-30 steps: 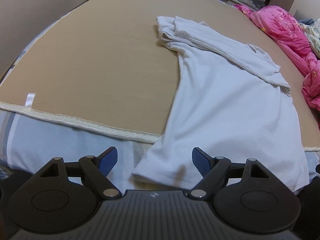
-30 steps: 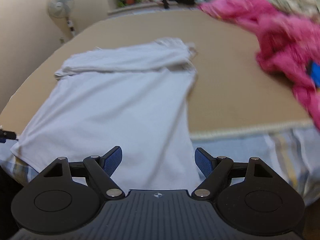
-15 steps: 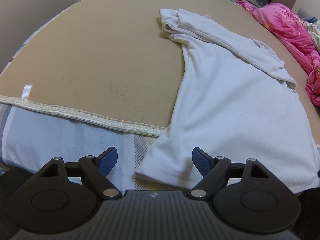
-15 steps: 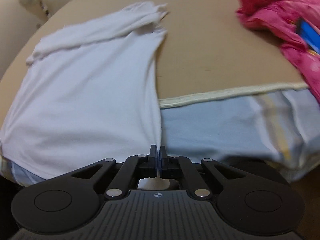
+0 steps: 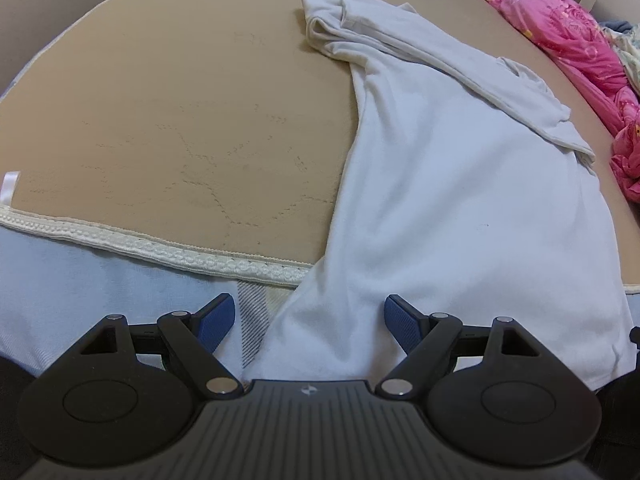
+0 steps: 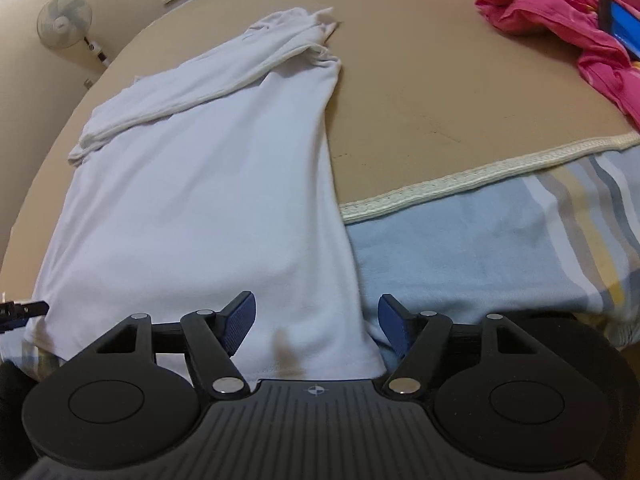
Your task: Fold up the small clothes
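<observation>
The white T-shirt (image 5: 460,208) lies flat on the tan mat (image 5: 180,112), sleeves folded across its far end, with its hem hanging over the mat's cream lace border (image 5: 168,252) onto the striped blue sheet (image 6: 500,248). The left gripper (image 5: 309,320) has its blue pads spread wide, as in both earlier left wrist frames; the hem's left corner lies between them without pad contact. Compared with one second ago, this view sits lower and closer: the shirt fills more of the frame and the hem corner now reaches the gripper body. The right gripper (image 6: 317,320) was spread one second ago and pressed fully together half a second ago; its jaws are now opening, with the hem's right corner between the pads but not pinched. The right wrist view has also closed in on the hem. The pink quilt (image 6: 560,28) stays bunched at the mat's far right. A standing fan (image 6: 64,20) is visible at upper left.
</observation>
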Action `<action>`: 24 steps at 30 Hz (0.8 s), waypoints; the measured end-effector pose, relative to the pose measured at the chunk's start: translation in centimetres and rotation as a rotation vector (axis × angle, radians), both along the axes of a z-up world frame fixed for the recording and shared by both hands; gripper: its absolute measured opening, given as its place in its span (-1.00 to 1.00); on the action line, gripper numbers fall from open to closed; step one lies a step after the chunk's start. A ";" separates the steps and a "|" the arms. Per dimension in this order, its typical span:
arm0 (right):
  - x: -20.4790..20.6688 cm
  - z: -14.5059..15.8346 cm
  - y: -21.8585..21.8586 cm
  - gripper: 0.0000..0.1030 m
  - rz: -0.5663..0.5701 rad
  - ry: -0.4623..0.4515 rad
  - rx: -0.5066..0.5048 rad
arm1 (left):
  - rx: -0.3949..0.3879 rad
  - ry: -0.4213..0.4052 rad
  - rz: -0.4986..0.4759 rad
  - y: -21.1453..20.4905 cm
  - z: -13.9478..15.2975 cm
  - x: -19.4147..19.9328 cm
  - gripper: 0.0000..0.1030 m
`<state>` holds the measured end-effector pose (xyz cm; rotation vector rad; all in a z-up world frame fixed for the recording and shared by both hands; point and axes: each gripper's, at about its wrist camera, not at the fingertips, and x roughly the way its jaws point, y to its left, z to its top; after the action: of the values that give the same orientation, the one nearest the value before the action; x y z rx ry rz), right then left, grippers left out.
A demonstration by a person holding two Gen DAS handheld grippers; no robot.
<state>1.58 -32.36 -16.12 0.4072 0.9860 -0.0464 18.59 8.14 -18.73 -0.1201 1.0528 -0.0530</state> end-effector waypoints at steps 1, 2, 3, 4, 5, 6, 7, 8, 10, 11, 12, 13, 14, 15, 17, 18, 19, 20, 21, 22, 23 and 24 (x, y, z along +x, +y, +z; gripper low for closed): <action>0.3 -0.2 -0.1 0.35 0.005 0.010 -0.003 | 0.004 -0.001 -0.003 -0.1 0.0 0.1 0.67; 0.6 -0.4 0.0 0.35 0.009 0.020 -0.007 | 0.011 -0.003 -0.007 -0.3 0.0 0.2 0.67; 0.8 -0.6 0.2 0.35 0.013 0.032 -0.013 | 0.018 -0.003 -0.012 -0.4 -0.1 0.3 0.67; 1.1 -0.8 0.4 0.35 0.016 0.041 -0.019 | 0.024 -0.001 -0.013 -0.5 -0.1 0.4 0.67; 1.4 -1.0 0.5 0.35 0.018 0.052 -0.024 | 0.027 0.001 -0.014 -0.5 -0.2 0.5 0.68; 1.5 -1.1 0.6 0.35 0.020 0.060 -0.028 | 0.028 0.003 -0.013 -0.6 -0.3 0.6 0.69; 1.6 -1.2 0.8 0.36 0.022 0.067 -0.034 | 0.028 0.004 -0.011 -0.6 -0.4 0.7 0.69; 1.8 -1.3 1.0 0.37 0.026 0.072 -0.039 | 0.028 0.005 -0.010 -0.6 -0.4 0.8 0.74; 2.2 -1.4 1.4 0.39 0.030 0.079 -0.047 | 0.032 0.006 -0.007 -0.7 -0.5 0.9 0.82; 2.3 -1.5 1.5 0.42 0.032 0.083 -0.048 | 0.034 0.007 -0.006 -0.7 -0.7 1.0 0.84; 2.3 -1.6 1.5 0.42 0.033 0.089 -0.049 | 0.036 0.009 -0.007 -0.7 -0.8 1.1 0.84; 2.4 -1.8 1.6 0.44 0.031 0.093 -0.049 | 0.037 0.010 -0.007 -0.7 -0.9 1.2 0.85; 2.5 -2.0 1.6 0.47 0.028 0.099 -0.047 | 0.037 0.009 -0.008 -0.7 -1.0 1.2 0.87; 2.5 -2.1 1.7 0.48 0.024 0.103 -0.042 | 0.037 0.006 -0.009 -0.8 -1.1 1.2 0.89; 2.7 -2.4 1.7 0.55 0.017 0.106 -0.033 | 0.045 0.004 -0.011 -0.9 -1.3 1.2 0.98; 2.8 -2.5 1.7 0.57 0.014 0.107 -0.027 | 0.053 0.007 -0.013 -1.0 -1.5 1.2 0.99; 2.9 -2.6 1.7 0.61 0.012 0.108 -0.023 | 0.061 0.004 -0.015 -1.1 -1.6 1.0 0.99; 2.9 -2.6 1.7 0.65 0.009 0.107 -0.019 | 0.070 0.003 -0.016 -1.3 -1.7 1.0 0.99; 2.9 -2.6 1.8 0.68 0.009 0.104 -0.015 | 0.078 0.005 -0.014 -1.4 -1.7 1.0 0.99; 2.8 -2.7 1.8 0.73 0.010 0.098 -0.010 | 0.085 0.009 -0.013 -1.6 -1.7 1.1 0.99; 2.7 -2.8 1.9 0.75 0.010 0.093 -0.008 | 0.089 0.012 -0.013 -1.7 -1.7 1.2 0.99; 2.7 -2.9 1.9 0.76 0.011 0.090 -0.007 | 0.091 0.014 -0.012 -1.7 -1.7 1.2 0.99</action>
<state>4.25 -30.48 -19.02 0.3958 1.0763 -0.0581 19.79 6.43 -20.43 -0.0321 1.0687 -0.0152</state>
